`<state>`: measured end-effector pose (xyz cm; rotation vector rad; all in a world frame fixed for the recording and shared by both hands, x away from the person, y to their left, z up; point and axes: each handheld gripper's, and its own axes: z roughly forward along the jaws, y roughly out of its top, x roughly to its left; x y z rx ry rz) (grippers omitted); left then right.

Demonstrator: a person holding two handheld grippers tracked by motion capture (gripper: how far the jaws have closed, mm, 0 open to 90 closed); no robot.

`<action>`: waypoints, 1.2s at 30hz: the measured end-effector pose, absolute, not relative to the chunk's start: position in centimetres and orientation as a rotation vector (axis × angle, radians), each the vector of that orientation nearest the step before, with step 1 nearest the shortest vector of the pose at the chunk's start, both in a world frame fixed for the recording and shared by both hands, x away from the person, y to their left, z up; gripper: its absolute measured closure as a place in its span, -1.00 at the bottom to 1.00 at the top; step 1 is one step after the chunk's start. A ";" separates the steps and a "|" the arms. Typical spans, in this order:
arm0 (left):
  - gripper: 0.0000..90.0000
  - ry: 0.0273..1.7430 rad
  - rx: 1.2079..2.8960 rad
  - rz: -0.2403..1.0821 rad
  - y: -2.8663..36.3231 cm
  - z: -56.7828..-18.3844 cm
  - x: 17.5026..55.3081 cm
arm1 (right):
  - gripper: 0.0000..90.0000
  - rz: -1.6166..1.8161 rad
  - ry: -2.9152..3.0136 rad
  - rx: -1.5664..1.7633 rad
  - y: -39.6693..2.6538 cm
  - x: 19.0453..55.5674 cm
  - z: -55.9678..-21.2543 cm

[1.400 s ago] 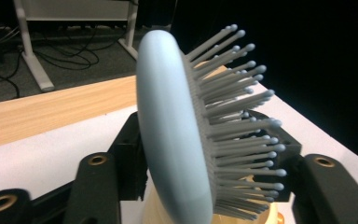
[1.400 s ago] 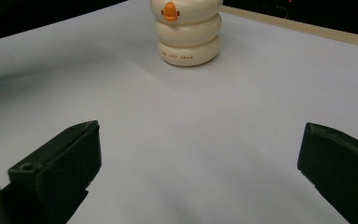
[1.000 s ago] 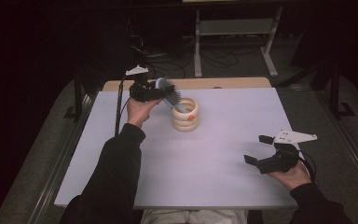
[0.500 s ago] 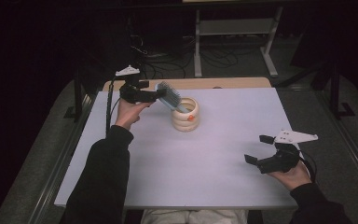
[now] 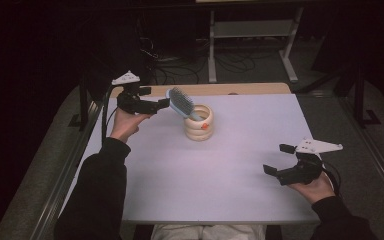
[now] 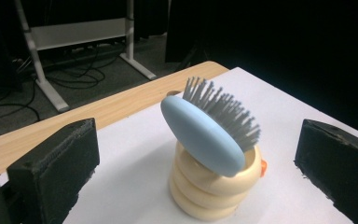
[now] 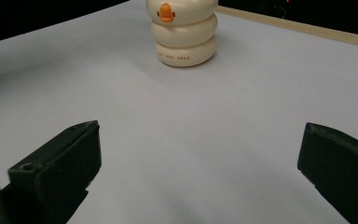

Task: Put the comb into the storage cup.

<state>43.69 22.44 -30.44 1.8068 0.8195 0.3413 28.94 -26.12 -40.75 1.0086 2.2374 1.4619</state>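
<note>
Two grippers idle: left gripper (image 5: 155,104), jaws apart, hangs near the table's (image 5: 230,200) far left corner, just beside the blue hairbrush (image 5: 181,102) standing in the cream holder (image 5: 199,125); placing looks done. Right gripper (image 5: 285,162), jaws apart, waits near the right edge.

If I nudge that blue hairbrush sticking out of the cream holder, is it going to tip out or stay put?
The hairbrush leans at a slant with its head above the holder, so a nudge would probably swing it around the rim rather than dump it. It looks rigid. The holder, tall on a smooth white table, might slide or tip.
</note>
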 end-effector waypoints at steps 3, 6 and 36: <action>-1.00 0.810 1.809 0.350 22.9 -30.3 43.3 | -1.00 1.462 2.237 1.009 -26.1 28.9 -40.8; -1.00 0.803 1.803 0.350 23.5 -30.3 42.9 | -1.00 1.459 2.238 1.014 -26.1 28.9 -40.8; -1.00 0.809 1.784 0.338 27.3 -33.0 40.1 | -1.00 1.444 2.257 1.027 -26.0 29.1 -41.0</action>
